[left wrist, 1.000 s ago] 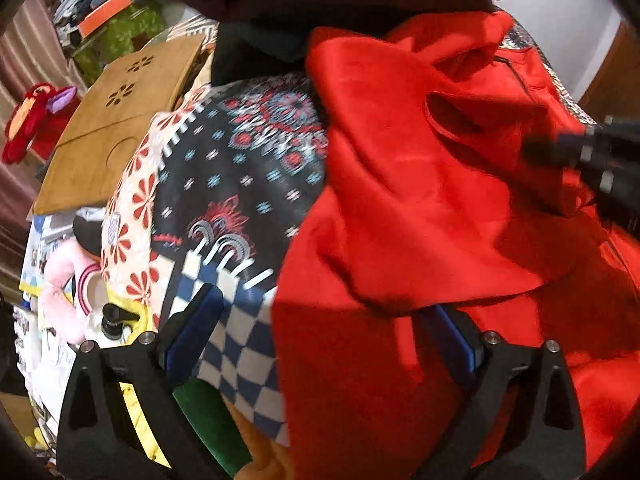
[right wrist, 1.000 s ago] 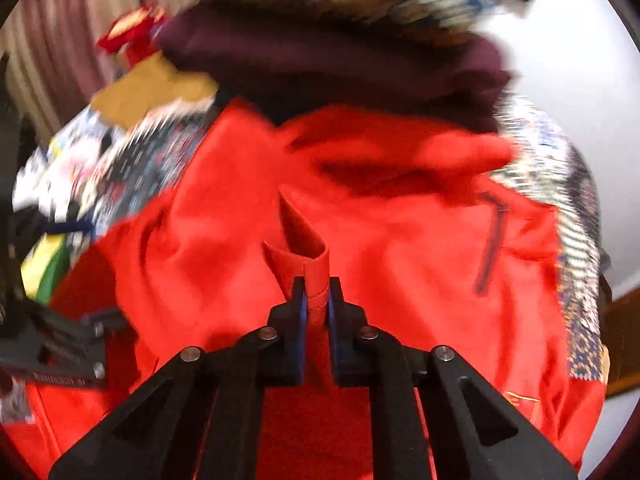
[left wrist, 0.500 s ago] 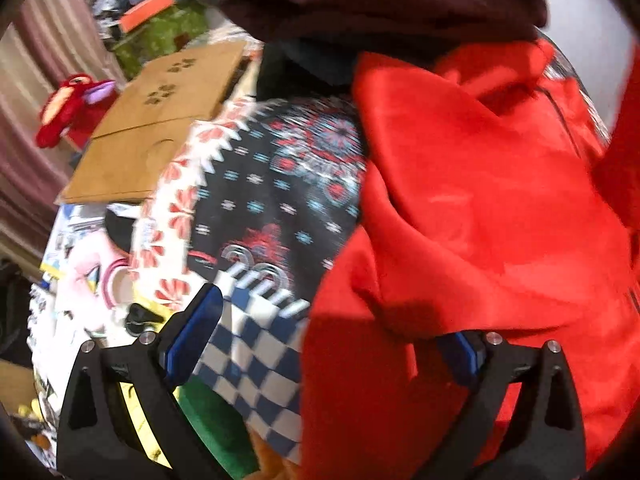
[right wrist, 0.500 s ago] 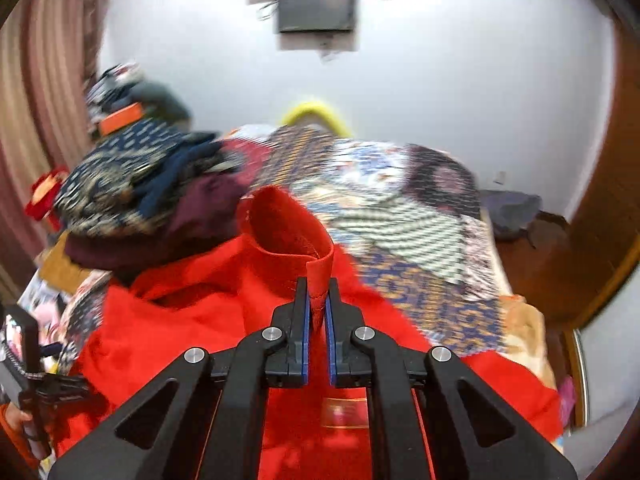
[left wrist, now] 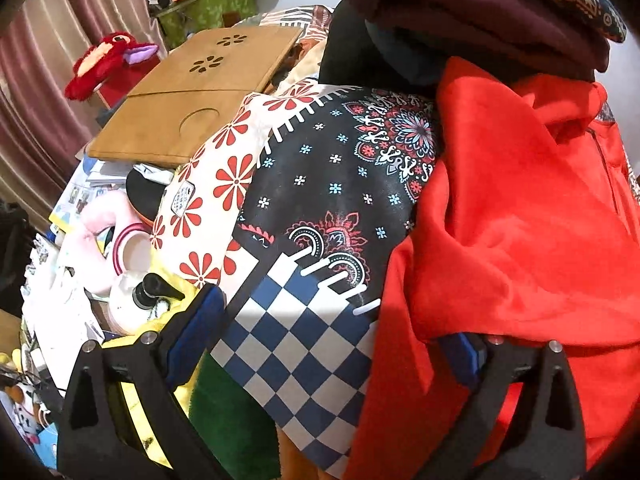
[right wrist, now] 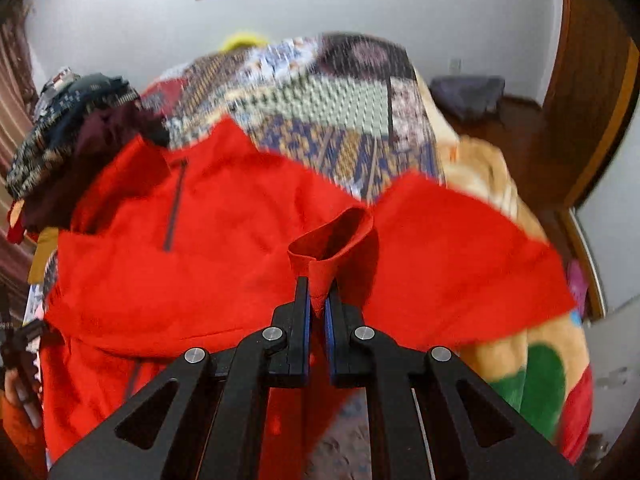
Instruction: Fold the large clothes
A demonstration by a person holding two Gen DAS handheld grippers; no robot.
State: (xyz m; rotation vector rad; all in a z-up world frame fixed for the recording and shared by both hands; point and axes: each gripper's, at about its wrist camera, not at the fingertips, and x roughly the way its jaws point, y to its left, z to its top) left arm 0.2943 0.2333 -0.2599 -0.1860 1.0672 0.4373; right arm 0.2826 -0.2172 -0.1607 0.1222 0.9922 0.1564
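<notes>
A big red garment (left wrist: pixel 520 220) lies rumpled on the patterned bedspread (left wrist: pixel 340 184). My left gripper (left wrist: pixel 328 340) hovers over its left edge with the jaws wide apart; red cloth drapes over the right finger (left wrist: pixel 460 354), and nothing is pinched. In the right wrist view the red garment (right wrist: pixel 200 264) is spread across the bed with a dark zipper (right wrist: pixel 174 208) showing. My right gripper (right wrist: pixel 316 300) is shut on the sleeve cuff (right wrist: pixel 332 240), which stands up as an open tube and pulls the sleeve out to the right. The left gripper (right wrist: pixel 22 340) shows at the far left.
A pile of dark folded clothes (left wrist: pixel 460 8) sits just behind the garment. A wooden board (left wrist: pixel 200 92), a red plush toy (left wrist: pixel 108 60) and a pump bottle (left wrist: pixel 132 300) crowd the left side. A beige blanket (right wrist: pixel 540 380) and wooden door (right wrist: pixel 592 80) are to the right.
My right gripper has swung the cuff from over the garment's middle out to the right, stretching the sleeve. It has left the left wrist view. The left gripper shifted slightly and rolled.
</notes>
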